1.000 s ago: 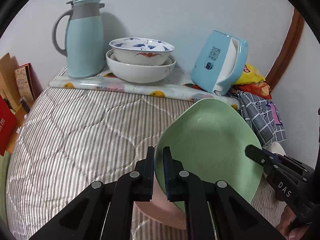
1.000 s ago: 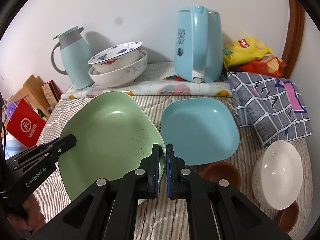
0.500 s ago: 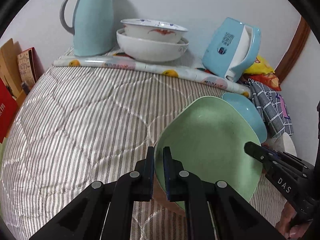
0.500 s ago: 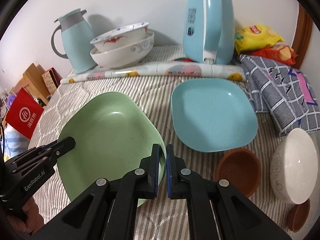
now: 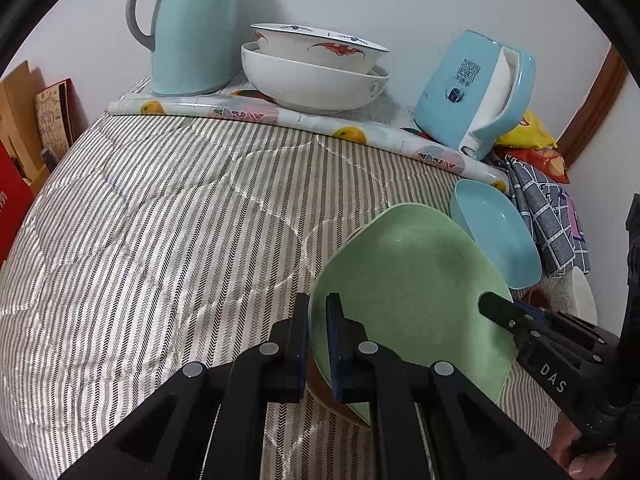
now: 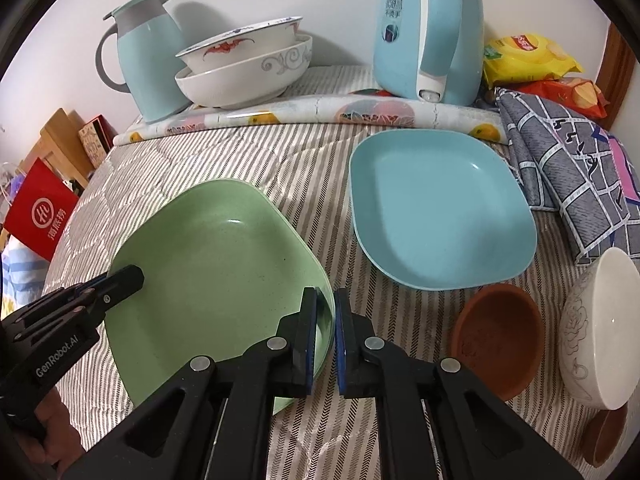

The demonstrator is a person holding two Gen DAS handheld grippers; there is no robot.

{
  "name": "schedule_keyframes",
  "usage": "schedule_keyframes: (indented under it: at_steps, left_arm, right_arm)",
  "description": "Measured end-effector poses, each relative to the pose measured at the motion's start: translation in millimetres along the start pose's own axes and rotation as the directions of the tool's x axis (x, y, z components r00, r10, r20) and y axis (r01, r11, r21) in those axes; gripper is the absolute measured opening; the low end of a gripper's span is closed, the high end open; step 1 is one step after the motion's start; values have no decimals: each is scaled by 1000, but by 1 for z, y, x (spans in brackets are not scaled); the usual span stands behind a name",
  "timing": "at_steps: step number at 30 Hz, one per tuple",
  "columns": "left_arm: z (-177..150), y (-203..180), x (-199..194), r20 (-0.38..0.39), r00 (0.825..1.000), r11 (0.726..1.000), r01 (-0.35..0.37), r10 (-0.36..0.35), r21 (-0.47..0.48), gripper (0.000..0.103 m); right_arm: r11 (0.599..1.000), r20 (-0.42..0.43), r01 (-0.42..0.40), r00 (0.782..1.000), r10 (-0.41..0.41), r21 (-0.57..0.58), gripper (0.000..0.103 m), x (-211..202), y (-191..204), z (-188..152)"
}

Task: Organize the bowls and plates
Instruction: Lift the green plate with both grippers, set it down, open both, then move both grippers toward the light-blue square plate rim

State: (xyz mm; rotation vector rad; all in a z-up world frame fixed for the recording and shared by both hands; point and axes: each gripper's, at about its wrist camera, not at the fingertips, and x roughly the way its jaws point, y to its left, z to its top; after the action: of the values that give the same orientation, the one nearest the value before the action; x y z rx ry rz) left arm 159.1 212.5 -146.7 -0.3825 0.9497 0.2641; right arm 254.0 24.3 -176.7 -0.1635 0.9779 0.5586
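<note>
A green square plate [image 5: 408,280] [image 6: 216,264] hangs low over the striped quilt. My left gripper [image 5: 317,300] is shut on its near-left rim. My right gripper [image 6: 326,296] has the opposite rim between its pads, and its jaws are opening slightly. Each gripper also shows in the other's view, the right gripper [image 5: 492,304] and the left gripper [image 6: 132,276]. A pinkish-brown dish edge [image 5: 320,396] peeks from under the green plate. A blue square plate [image 6: 436,216] lies just right of it.
A brown bowl [image 6: 500,336], a white bowl [image 6: 600,332] and a smaller brown bowl [image 6: 604,436] sit at the right. Two stacked white bowls [image 5: 316,76], a blue jug [image 5: 192,32] and a blue kettle [image 5: 476,92] stand along the back wall. A checked cloth [image 6: 572,176] lies far right.
Both grippers have sunk toward the quilt with the green plate between them. The back objects have slid up in both views, and the blue plate has come into the left wrist view.
</note>
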Motion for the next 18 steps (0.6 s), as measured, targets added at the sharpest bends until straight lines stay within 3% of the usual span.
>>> schedule_keyframes:
  at_steps: [7, 10, 12, 14, 18]
  left_arm:
    - [-1, 0, -1, -5, 1000, 1000, 0, 0, 2, 10]
    - [-2, 0, -3, -14, 1000, 1000, 12, -12, -1, 23]
    - [-3, -1, -6, -16, 1000, 1000, -9, 9, 4, 48]
    - [-4, -4, -11, 4, 1000, 1000, -20, 20, 21, 50]
    - [-4, -7, -18, 13, 999, 999, -30, 29, 31, 52]
  right_arm:
    - [1000, -1, 12, 1000, -12, -6, 9, 1, 1, 0]
    - [1000, -6, 12, 1000, -12, -8, 13, 0, 1, 0]
    - [1000, -6, 12, 1000, -12, -3, 19, -1, 1, -1]
    - [1000, -1, 7, 1000, -7, 0, 28, -4, 1, -1]
    - [1000, 11, 3, 1000, -3, -1, 35, -13, 1, -5]
